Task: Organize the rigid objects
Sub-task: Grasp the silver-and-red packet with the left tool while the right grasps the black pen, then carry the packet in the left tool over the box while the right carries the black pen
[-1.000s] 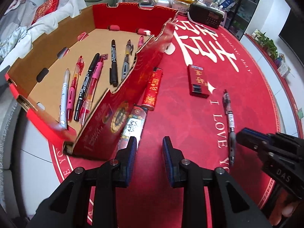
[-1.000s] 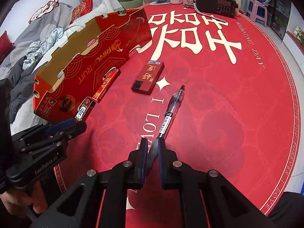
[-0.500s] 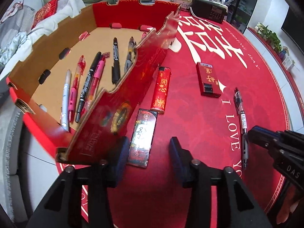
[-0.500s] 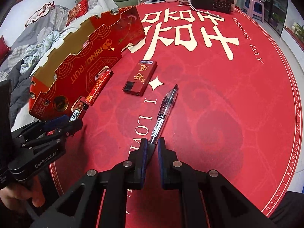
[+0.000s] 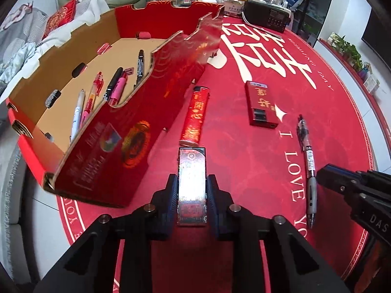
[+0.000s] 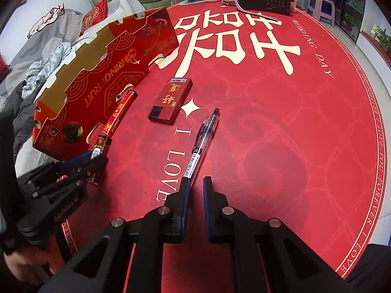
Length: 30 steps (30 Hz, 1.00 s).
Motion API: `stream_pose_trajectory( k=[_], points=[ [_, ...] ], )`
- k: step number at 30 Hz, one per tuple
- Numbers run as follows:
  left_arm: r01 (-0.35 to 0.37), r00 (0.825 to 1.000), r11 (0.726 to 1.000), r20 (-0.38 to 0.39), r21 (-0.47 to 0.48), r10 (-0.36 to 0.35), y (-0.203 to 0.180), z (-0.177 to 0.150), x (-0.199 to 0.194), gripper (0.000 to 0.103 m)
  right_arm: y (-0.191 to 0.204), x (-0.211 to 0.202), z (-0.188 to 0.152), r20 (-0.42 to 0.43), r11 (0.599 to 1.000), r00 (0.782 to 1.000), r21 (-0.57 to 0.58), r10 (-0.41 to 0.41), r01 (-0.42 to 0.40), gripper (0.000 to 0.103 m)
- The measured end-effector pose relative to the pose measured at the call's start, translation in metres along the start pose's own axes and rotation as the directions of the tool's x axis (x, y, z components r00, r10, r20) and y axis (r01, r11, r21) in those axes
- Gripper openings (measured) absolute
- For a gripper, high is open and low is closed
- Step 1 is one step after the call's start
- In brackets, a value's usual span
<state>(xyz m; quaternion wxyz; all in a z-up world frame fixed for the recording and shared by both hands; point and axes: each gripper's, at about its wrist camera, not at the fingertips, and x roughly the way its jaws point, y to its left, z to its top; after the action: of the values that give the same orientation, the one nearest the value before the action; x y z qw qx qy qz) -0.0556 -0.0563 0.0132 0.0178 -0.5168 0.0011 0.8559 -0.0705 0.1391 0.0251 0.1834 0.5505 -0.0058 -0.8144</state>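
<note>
A flat lighter with a silver-and-red print (image 5: 191, 183) lies on the red tablecloth between the fingers of my left gripper (image 5: 191, 179). The jaws are closing and both pads touch its long sides. A slim red lighter (image 5: 195, 117) lies just beyond it, beside the open red cardboard box (image 5: 136, 131), which holds several pens. A red pack (image 5: 260, 105) and a clear black-ink pen (image 6: 202, 141) lie to the right. My right gripper (image 6: 196, 179) stands shut at the pen's near end, which its left finger hides. Bare cloth shows between its tips.
A black radio (image 5: 266, 17), jars and small containers stand at the table's far edge. Bedding and clothes (image 6: 41, 56) lie past the box on the left. A hand (image 6: 14, 266) holds the left gripper. The cloth's right half (image 6: 293, 122) is bare.
The left gripper moved forward over the flat lighter, opened wider, then closed onto its sides. The right gripper kept its place at the pen's end.
</note>
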Motion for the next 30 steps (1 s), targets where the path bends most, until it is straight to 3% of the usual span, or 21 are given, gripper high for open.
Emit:
stream_pose_trajectory(
  k=[10, 11, 13, 15, 17, 19, 23, 30],
  points=[
    [0.006, 0.999, 1.0, 0.035, -0.013, -0.005, 0.002, -0.005, -0.003, 0.025, 0.01, 0.01, 0.017, -0.04, 0.996, 0.999, 0.083, -0.006, 0.009, 0.014],
    [0.006, 0.999, 1.0, 0.036, -0.013, -0.006, 0.002, -0.005, -0.002, 0.025, 0.012, 0.016, 0.018, -0.055, 0.996, 0.998, 0.085, -0.03, 0.034, 0.033],
    [0.005, 0.999, 1.0, 0.04, -0.011, -0.005, 0.002, -0.006, -0.003, 0.025, 0.02, 0.02, 0.021, -0.036, 0.995, 0.996, 0.061, -0.078, 0.08, 0.045],
    [0.004, 0.999, 1.0, 0.043, -0.009, -0.004, 0.001, -0.006, -0.003, 0.025, 0.037, 0.025, 0.022, -0.013, 0.988, 0.989, -0.049, -0.147, 0.146, 0.042],
    [0.004, 0.999, 1.0, 0.044, -0.01, -0.003, 0.001, -0.006, -0.003, 0.025, 0.046, 0.026, 0.017, 0.015, 0.977, 0.986, -0.132, -0.166, 0.166, 0.018],
    [0.006, 0.999, 1.0, 0.042, -0.018, -0.005, 0.001, -0.007, -0.003, 0.025, 0.047, 0.024, 0.01, 0.013, 0.976, 0.99, -0.165, -0.143, 0.143, 0.012],
    [-0.006, 0.999, 1.0, 0.033, -0.015, 0.007, -0.009, -0.014, -0.006, 0.025, 0.048, 0.017, -0.01, 0.019, 0.963, 0.99, -0.231, -0.142, 0.143, 0.012],
    [0.0, 1.0, 0.999, -0.002, -0.034, 0.0, -0.028, -0.025, -0.013, 0.025, 0.03, 0.006, -0.024, -0.003, 0.97, 0.991, -0.204, -0.135, 0.132, 0.011]
  ],
)
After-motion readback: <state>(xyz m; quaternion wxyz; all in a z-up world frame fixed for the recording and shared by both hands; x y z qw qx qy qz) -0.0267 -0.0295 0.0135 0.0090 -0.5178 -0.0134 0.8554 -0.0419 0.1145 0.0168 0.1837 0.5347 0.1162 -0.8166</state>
